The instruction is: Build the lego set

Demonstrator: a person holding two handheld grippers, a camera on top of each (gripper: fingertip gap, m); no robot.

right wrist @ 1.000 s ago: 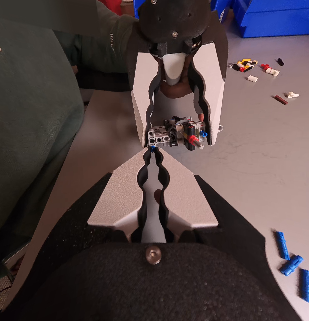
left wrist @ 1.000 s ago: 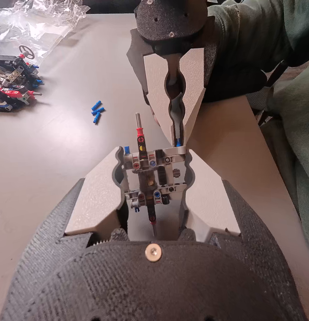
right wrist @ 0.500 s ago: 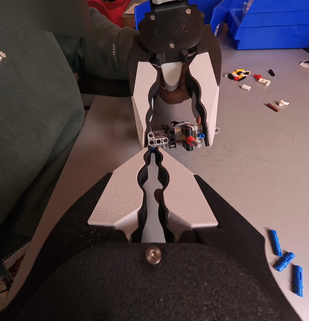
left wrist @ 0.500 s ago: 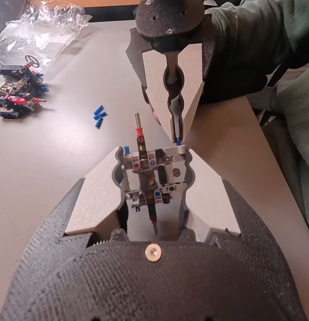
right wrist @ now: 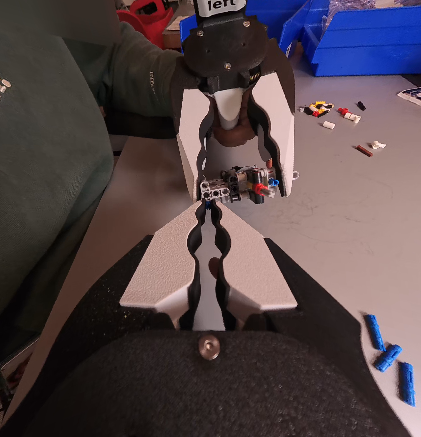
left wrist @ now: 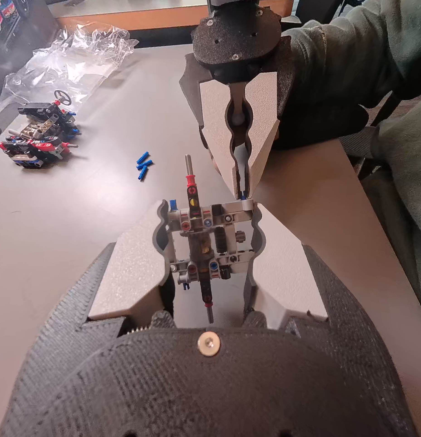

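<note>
Grey tabletop [left wrist: 63, 224]. L gripper [left wrist: 209, 227] clamps grey brick assy [left wrist: 204, 238]; R gripper [right wrist: 208, 204] pinches blue pin [right wrist: 207, 205] at assy corner. Spare blue pins [left wrist: 143, 165] nearby.

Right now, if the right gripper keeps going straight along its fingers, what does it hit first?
Probably the grey brick assembly that the left gripper holds: the blue pin in the right gripper sits right at its corner.

Matt smooth grey tabletop [left wrist: 63, 236]; crinkled glossy clear plastic bag [left wrist: 70, 56].
</note>
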